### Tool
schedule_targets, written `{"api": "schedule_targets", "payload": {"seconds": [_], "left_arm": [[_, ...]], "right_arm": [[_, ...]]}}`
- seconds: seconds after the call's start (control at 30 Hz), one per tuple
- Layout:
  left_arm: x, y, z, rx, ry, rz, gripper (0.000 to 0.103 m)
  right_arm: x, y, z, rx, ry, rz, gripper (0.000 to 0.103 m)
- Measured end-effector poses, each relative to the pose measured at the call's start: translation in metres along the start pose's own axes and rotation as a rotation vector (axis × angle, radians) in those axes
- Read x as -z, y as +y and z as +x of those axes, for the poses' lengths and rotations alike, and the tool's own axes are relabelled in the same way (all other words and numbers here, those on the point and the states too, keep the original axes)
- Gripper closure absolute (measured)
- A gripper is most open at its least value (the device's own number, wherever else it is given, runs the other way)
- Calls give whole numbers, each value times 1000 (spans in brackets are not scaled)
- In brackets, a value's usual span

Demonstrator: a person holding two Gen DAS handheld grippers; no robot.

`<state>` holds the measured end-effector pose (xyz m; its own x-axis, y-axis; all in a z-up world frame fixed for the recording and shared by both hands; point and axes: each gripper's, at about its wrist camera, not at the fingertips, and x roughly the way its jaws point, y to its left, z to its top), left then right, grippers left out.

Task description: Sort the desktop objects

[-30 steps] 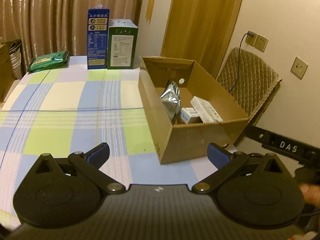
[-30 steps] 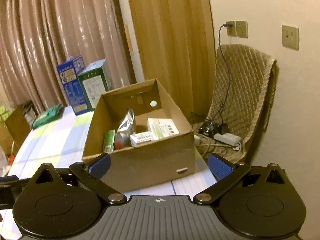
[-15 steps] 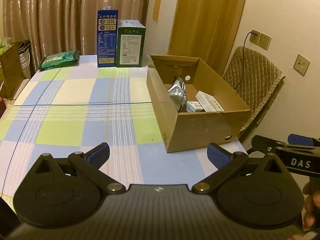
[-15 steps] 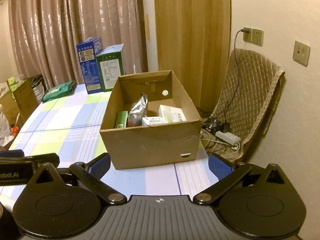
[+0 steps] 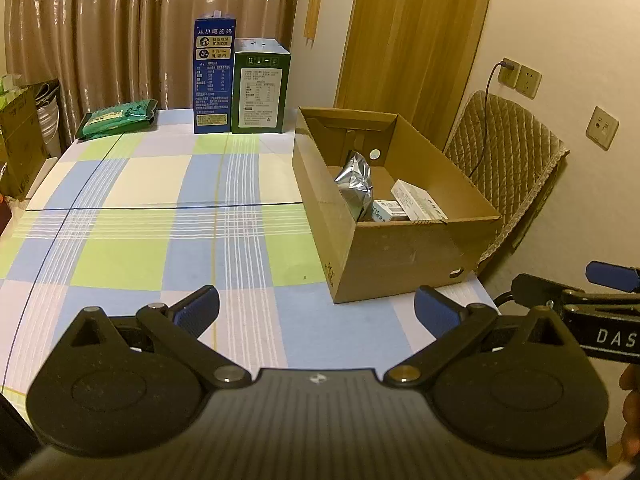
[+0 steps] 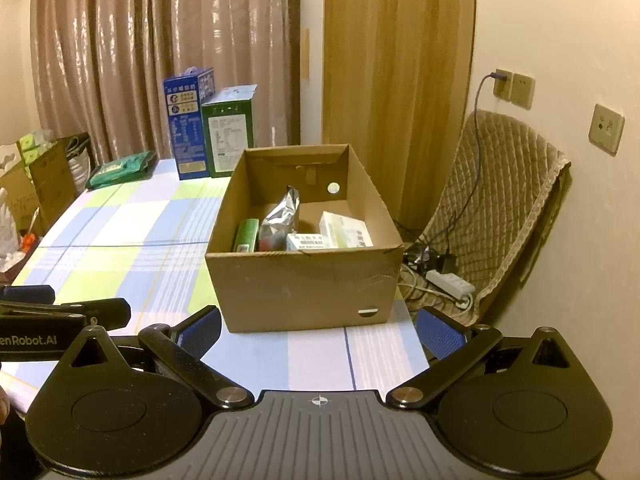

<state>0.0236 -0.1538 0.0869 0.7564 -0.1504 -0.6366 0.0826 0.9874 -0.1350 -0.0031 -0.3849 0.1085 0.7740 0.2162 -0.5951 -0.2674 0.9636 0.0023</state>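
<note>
Left wrist view
Left gripper (image 5: 316, 308): the fingers are spread wide and nothing is held between them; it is held above the near part of the tabletop, in front of the cardboard box and a little to the left of it.
Cardboard box (image 5: 400, 256): it is set open-topped at the right edge of the checked tabletop (image 5: 160, 208).
Box contents: a silver foil pouch (image 5: 356, 184) is seen upright inside the box, with a small white carton (image 5: 387, 211) just beside it and a larger white carton (image 5: 418, 200) leaning toward the right wall of the box.
Blue carton (image 5: 214, 80): it is stood upright behind the box and to its left, touching a green carton (image 5: 261, 88).
Green packet (image 5: 116, 118): it is laid flat well to the left of the box, at the far edge of the tabletop.
Right gripper (image 5: 580, 296): part of it is seen to the right of the box, near its front corner.

Right wrist view
Right gripper (image 6: 320, 330): the fingers are held far apart and empty, directly in front of the cardboard box (image 6: 304, 284).
Box contents: a green box (image 6: 246, 234) is seen against the left wall of the cardboard box, the silver foil pouch (image 6: 280, 216) beside it, then the small white carton (image 6: 306, 242) and the larger white carton (image 6: 346, 232).
Left gripper (image 6: 60, 312): part of it is seen to the left of the box, above the tabletop (image 6: 120, 240).
Chair (image 6: 504, 208): it is placed to the right of the box, with a power strip (image 6: 450, 282) on the floor between them.
</note>
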Motion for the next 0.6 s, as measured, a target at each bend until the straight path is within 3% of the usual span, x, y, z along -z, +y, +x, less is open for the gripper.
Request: {"api": "schedule_targets", "payload": {"seconds": [0.6], "left_arm": [[3, -1, -1, -4, -7, 0, 1]], "right_arm": [[3, 6, 4, 2, 37, -22, 2]]}}
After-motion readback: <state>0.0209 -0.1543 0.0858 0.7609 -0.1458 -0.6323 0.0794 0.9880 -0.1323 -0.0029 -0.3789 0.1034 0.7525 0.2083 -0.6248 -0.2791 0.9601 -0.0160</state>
